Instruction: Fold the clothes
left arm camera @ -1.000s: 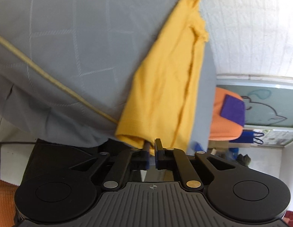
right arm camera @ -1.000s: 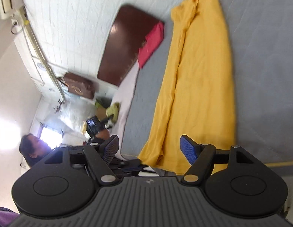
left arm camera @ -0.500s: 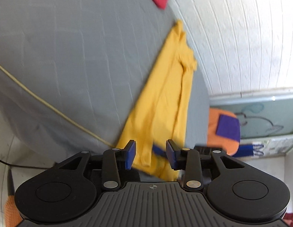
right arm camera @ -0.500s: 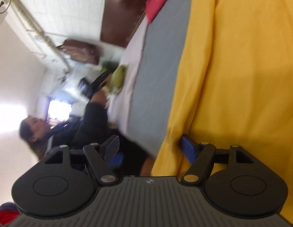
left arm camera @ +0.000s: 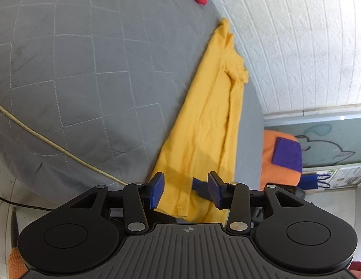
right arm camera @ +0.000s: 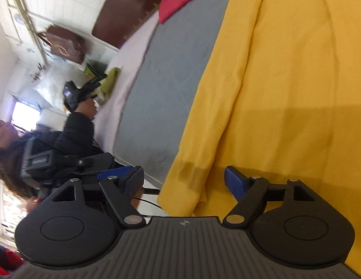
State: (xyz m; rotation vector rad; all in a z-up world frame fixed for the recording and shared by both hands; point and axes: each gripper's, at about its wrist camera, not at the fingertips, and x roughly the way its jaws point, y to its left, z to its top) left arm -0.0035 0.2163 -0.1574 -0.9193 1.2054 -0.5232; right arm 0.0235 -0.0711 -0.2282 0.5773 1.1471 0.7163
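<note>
A yellow shirt (left arm camera: 203,121) lies folded lengthwise into a long strip on the grey quilted bed (left arm camera: 75,69), near its right edge. Its hem hangs at the near edge of the bed. My left gripper (left arm camera: 185,191) is open, with the hem between its blue pads but not pinched. In the right wrist view the yellow shirt (right arm camera: 285,81) fills the right half. My right gripper (right arm camera: 185,181) is wide open and empty, just over the hem corner. The blue pad of the right gripper (left arm camera: 200,187) shows in the left wrist view.
A red cushion (right arm camera: 180,2) and a dark brown headboard (right arm camera: 131,11) are at the far end of the bed. A white brick wall (left arm camera: 296,34) runs along the right. A person (right arm camera: 52,144) with another gripper stands left. An orange object with a purple patch (left arm camera: 282,158) sits right of the bed.
My left gripper has let go of the shirt hem, opened and pulled back. My right gripper has moved in close over the hem and stays open.
</note>
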